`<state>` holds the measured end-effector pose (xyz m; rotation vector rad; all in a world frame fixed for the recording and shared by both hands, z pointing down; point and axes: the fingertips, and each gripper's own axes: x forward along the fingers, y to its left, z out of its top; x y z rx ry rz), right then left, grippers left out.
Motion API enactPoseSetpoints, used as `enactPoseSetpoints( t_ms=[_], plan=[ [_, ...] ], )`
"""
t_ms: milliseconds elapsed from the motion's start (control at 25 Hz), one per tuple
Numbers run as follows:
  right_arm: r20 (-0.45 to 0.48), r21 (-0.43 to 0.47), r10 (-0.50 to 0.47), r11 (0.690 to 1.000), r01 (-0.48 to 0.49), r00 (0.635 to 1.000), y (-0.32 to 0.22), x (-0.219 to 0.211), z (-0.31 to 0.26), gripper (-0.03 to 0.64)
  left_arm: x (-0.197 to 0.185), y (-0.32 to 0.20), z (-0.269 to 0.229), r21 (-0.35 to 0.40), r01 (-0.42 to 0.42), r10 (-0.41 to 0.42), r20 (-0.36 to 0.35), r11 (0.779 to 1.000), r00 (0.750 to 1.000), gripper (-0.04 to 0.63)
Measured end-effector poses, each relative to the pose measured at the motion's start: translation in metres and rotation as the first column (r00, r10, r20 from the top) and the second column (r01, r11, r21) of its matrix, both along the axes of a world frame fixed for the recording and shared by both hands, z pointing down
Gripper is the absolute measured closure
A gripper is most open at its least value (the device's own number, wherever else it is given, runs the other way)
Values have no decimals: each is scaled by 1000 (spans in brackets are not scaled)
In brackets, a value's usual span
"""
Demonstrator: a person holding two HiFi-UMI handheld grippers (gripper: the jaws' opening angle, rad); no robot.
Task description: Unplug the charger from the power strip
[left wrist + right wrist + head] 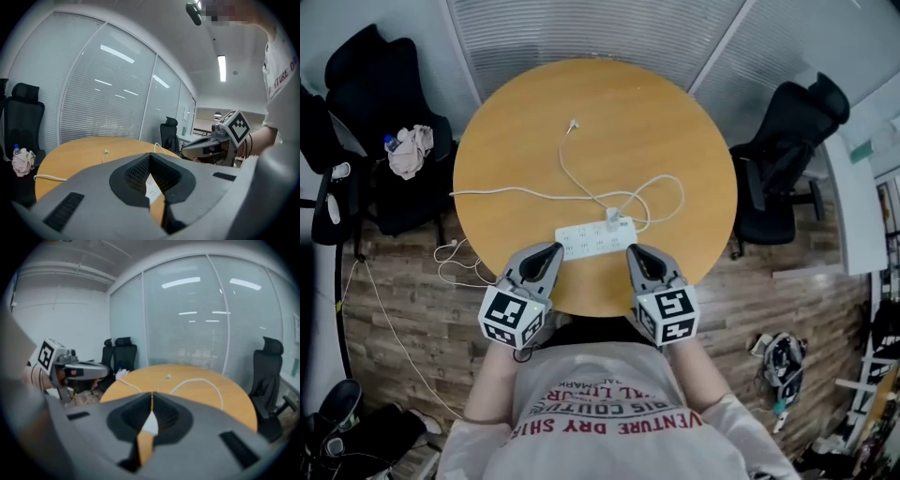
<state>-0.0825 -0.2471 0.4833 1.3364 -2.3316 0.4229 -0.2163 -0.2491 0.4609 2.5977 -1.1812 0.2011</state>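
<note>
A white power strip (pixel 592 239) lies near the front edge of the round wooden table (pixel 516 141). A white charger (pixel 613 218) is plugged into its right end, and the charger's thin cable (pixel 661 180) loops across the table to a free plug (pixel 573 123). My left gripper (pixel 551 251) hovers at the strip's left end and my right gripper (pixel 635 253) at its right end. Both are shut and hold nothing. In the left gripper view the closed tips (pixel 150 157) point over the strip (pixel 152 187). The right gripper view shows its tips (pixel 152 394) closed too.
The strip's own cord (pixel 487 192) runs off the table's left edge down to the wooden floor. Black office chairs stand left (pixel 366 122) and right (pixel 787 141); the left one holds a cloth and bottle (pixel 411 150). A bag (pixel 783 361) lies on the floor at right.
</note>
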Motion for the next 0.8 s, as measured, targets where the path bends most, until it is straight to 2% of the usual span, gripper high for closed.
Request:
enactPoseSetpoints(
  t_ms=[200, 400, 640, 680, 720, 800],
  plan=[
    [-13, -116, -33, 993, 31, 999, -18, 3, 45, 588, 18, -17, 50, -54, -43, 47, 58, 998, 997, 563],
    [5, -240, -71, 968, 71, 997, -33, 1, 86, 588, 30, -29, 112, -118, -77, 93, 136, 990, 986, 563],
    [-46, -301, -70, 952, 54, 996, -42, 4, 124, 583, 44, -39, 176, -276, -88, 145, 191, 957, 971, 563],
    [-47, -314, -69, 948, 51, 996, -44, 4, 130, 555, 47, -41, 185, -299, -90, 157, 206, 950, 966, 563],
    [-42, -328, -70, 943, 52, 997, -45, 2, 135, 494, 50, -43, 193, -319, -95, 173, 228, 943, 958, 563],
    [-22, -353, -70, 934, 58, 997, -48, -3, 142, 462, 57, -42, 204, -340, -116, 217, 277, 933, 936, 563]
  ],
)
